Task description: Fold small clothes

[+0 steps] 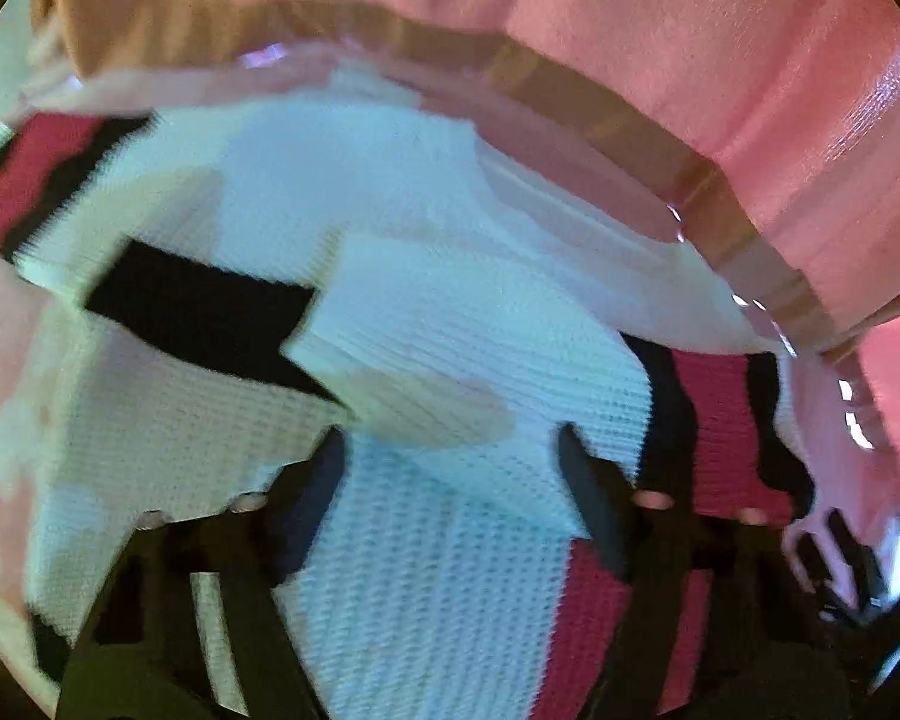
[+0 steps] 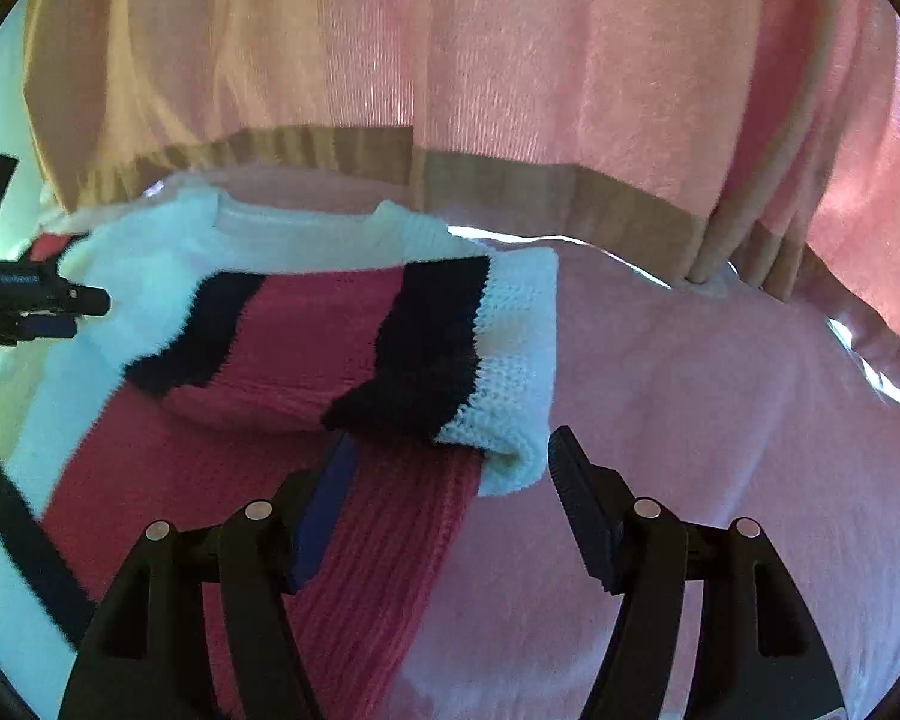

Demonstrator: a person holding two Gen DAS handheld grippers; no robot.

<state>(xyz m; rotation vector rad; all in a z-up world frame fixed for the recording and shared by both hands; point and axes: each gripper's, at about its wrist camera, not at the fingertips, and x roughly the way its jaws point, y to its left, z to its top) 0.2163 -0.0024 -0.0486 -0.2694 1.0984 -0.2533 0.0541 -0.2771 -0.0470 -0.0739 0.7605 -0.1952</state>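
Observation:
A small knit sweater (image 2: 306, 354), white with black and crimson stripes, lies flat on a pink cloth-covered table (image 2: 720, 420). Its right sleeve (image 2: 450, 354) is folded across the body, with the white cuff (image 2: 513, 384) at the sweater's right edge. My right gripper (image 2: 450, 462) is open and empty, just in front of that cuff. In the left wrist view the sweater (image 1: 450, 324) fills the frame, blurred, with a white sleeve (image 1: 426, 354) folded over the chest. My left gripper (image 1: 450, 456) is open and empty, close above the knit. The left gripper also shows in the right wrist view (image 2: 90, 303) at the far left edge.
A pink curtain with a tan hem (image 2: 510, 90) hangs right behind the table's far edge (image 2: 630, 267). Bare pink tablecloth lies to the right of the sweater. In the left wrist view the same curtain (image 1: 690, 60) runs along the top and right.

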